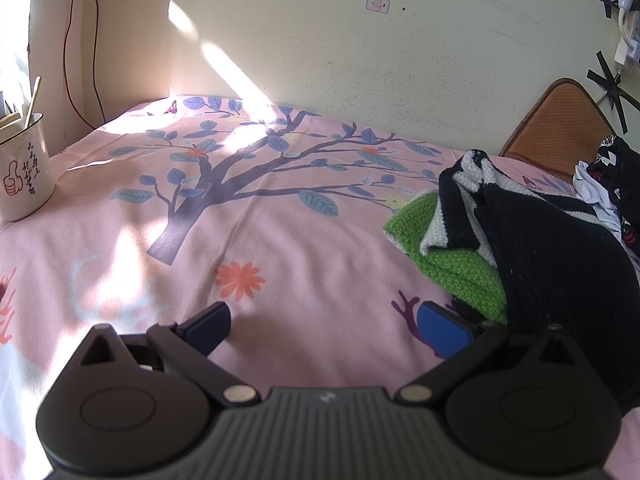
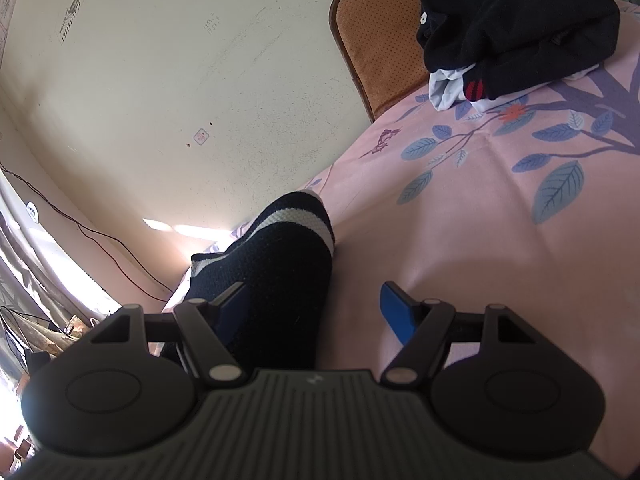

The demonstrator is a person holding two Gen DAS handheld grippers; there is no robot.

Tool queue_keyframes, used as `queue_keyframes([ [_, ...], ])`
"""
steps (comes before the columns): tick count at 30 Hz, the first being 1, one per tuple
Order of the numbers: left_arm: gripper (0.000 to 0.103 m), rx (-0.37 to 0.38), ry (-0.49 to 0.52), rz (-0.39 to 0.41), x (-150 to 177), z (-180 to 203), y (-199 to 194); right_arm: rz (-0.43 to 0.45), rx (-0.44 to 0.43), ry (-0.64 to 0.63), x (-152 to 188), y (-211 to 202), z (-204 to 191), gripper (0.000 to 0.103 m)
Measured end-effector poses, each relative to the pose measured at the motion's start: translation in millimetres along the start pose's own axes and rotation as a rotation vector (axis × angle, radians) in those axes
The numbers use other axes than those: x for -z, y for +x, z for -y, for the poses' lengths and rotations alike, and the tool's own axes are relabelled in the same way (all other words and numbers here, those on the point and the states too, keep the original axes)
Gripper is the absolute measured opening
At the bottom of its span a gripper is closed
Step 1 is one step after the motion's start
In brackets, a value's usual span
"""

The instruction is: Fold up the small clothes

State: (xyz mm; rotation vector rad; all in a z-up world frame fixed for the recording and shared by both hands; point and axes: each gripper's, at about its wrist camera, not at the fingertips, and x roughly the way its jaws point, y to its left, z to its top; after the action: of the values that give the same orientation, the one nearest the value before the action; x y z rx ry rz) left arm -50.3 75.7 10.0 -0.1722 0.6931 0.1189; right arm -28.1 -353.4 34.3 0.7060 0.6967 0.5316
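Pink tree-print bedsheet [image 1: 280,240] fills both views. Left claw [image 1: 324,326] gapes wide, empty; black-white-green knit [image 1: 532,248] lies at right. Right claw [image 2: 316,308] spread wide around the knit's edge. Mug [image 1: 24,168] at left, dark clothes pile [image 2: 516,28] upper right.

2 grippers [image 1: 326,330] [image 2: 316,308], 1 mug [image 1: 24,176]. 1 knit garment [image 1: 532,248], 1 clothes pile [image 2: 516,28], 1 cushion [image 1: 560,128].

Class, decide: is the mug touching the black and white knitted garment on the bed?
Apart. The left wrist view shows the mug at the sheet's left edge, the knitted garment far right, bare pink sheet between.
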Motion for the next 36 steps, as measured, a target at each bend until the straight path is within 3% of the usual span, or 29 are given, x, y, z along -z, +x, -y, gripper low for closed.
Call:
queue_keyframes([
  [36, 0.103, 0.014, 0.014, -0.011, -0.2, -0.4, 2.6, 0.001, -0.003, 0.003, 0.5, 0.2, 0.5, 0.075],
])
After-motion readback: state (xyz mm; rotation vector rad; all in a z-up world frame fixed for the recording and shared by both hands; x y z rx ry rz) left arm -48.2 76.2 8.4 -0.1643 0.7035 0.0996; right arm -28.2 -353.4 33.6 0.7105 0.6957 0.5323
